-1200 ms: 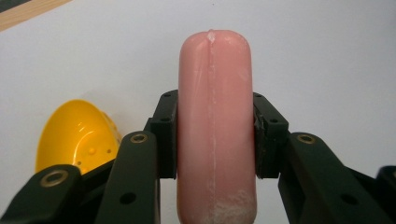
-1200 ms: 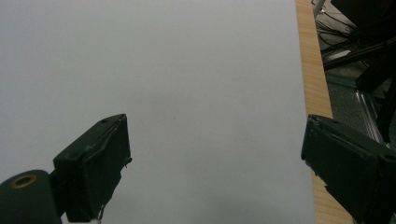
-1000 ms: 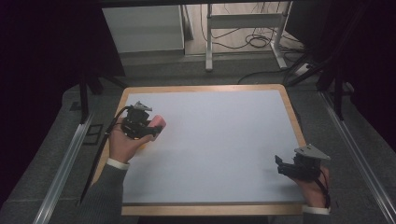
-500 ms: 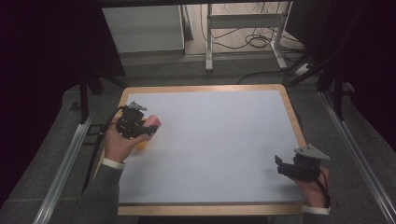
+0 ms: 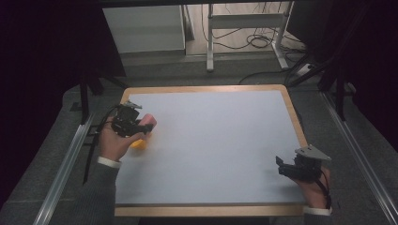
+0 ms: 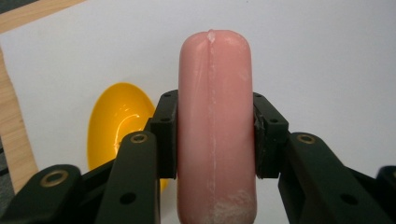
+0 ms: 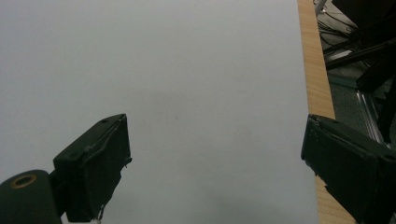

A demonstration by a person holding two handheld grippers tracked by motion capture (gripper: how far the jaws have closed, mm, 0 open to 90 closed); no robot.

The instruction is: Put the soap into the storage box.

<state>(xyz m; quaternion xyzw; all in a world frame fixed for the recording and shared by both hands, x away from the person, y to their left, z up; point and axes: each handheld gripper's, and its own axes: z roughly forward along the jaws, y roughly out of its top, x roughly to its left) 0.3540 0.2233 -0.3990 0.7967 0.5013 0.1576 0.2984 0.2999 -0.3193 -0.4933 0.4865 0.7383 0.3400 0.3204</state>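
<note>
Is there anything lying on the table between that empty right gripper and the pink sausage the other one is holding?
Nothing visible: the white table top between the right gripper and the pink sausage is bare. The yellow bowl sits beside the left gripper.

- In the left gripper view, the pink sausage-shaped piece (image 6: 215, 126) is running off the frame's bottom edge, so its lower end is not showing.
- There, the left jaw is covering the yellow bowl-like object (image 6: 116, 121) along its lower right.
- In the high view, the left gripper (image 5: 141, 129) is hiding most of that yellow object.
</note>
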